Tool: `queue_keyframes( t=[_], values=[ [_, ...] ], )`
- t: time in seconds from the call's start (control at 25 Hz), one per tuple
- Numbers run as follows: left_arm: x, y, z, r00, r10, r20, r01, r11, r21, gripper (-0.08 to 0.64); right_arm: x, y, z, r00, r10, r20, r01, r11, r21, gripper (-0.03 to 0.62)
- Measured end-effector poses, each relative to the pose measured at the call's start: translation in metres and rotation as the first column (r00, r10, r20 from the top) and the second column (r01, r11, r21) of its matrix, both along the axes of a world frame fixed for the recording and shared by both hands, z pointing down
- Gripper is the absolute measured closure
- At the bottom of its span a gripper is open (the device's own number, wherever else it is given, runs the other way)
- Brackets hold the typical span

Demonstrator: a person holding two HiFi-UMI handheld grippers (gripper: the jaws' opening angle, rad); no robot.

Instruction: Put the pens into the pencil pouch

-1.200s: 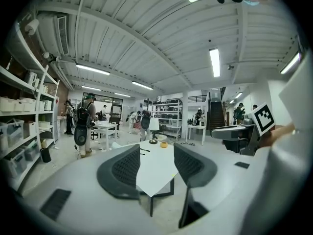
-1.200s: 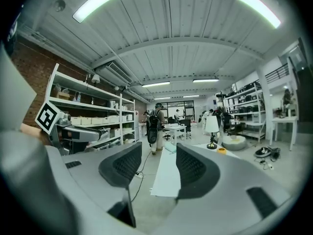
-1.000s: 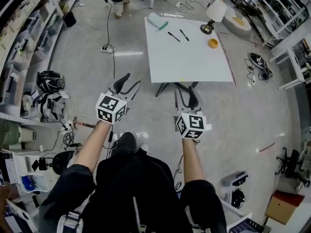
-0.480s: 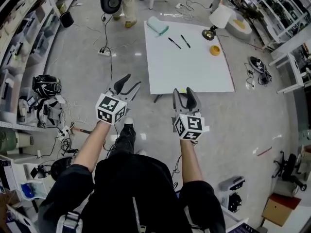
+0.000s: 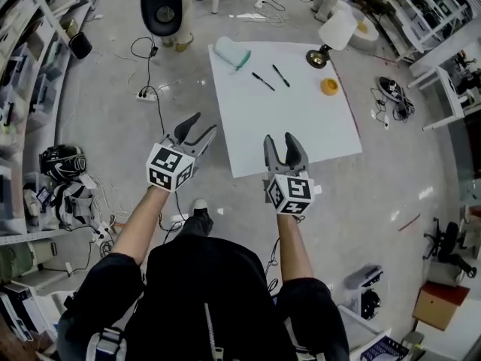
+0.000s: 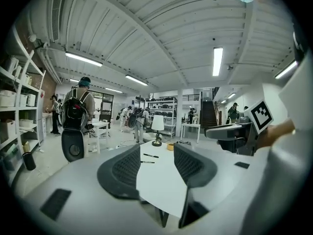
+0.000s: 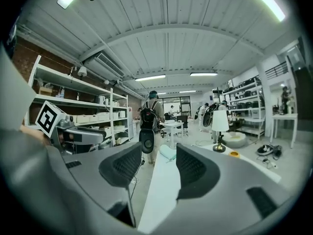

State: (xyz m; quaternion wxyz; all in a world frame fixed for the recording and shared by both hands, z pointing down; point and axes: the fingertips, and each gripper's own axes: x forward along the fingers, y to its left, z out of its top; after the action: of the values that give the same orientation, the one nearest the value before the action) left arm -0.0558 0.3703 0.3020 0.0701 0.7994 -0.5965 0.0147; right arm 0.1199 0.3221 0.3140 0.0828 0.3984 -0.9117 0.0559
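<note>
The approach was the step in hand, and neither gripper held anything. In the head view the left gripper (image 5: pixel 201 125) sat left of centre, just off the lower-left edge of the white rectangular table (image 5: pixel 301 119). The right gripper (image 5: pixel 279 141) overlapped the table's lower edge. Each gripper's own view showed its jaws set wide apart with nothing between them.

Two slim black pens (image 5: pixel 263 80) lay side by side, not touching, towards the top of the table. The pale green soft pencil pouch (image 5: pixel 231 53) lay at its upper-left corner, apart from them. A white-shaded desk lamp (image 5: pixel 331 30) and a small orange round object (image 5: pixel 329 86) stood at the upper right.

The next move probably called for a long reach across the table. One gripper would close on a pen while the other steadied the pouch, whose opening could not be made out.
</note>
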Motion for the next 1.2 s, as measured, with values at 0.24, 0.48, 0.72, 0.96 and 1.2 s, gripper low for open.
queue_keyframes(
  t=[0.24,0.48,0.72,0.96,1.2],
  values=[
    [-0.025,-0.044,0.004,0.998,0.062,-0.003,-0.062,0.998,-0.01,0.342,-0.026,-0.036,0.007,0.998,0.055,0.0,-0.055,0.998,-0.021,0.374],
    [-0.042,-0.074,0.014,0.995,0.102,-0.006,-0.102,0.994,-0.027,0.342,-0.039,-0.062,0.016,0.996,0.087,-0.011,-0.088,0.995,-0.037,0.376],
    [-0.051,-0.103,0.019,0.992,0.124,-0.011,-0.124,0.992,-0.033,0.342,-0.049,-0.087,0.021,0.994,0.11,-0.011,-0.111,0.993,-0.046,0.374],
    [-0.05,-0.142,0.023,0.99,0.14,-0.014,-0.141,0.989,-0.044,0.342,-0.054,-0.126,0.023,0.993,0.12,0.0,-0.12,0.992,-0.044,0.374],
    [-0.058,-0.182,0.028,0.986,0.168,-0.011,-0.168,0.984,-0.062,0.342,-0.064,-0.163,0.03,0.99,0.14,-0.003,-0.14,0.989,-0.054,0.376]
  ],
)
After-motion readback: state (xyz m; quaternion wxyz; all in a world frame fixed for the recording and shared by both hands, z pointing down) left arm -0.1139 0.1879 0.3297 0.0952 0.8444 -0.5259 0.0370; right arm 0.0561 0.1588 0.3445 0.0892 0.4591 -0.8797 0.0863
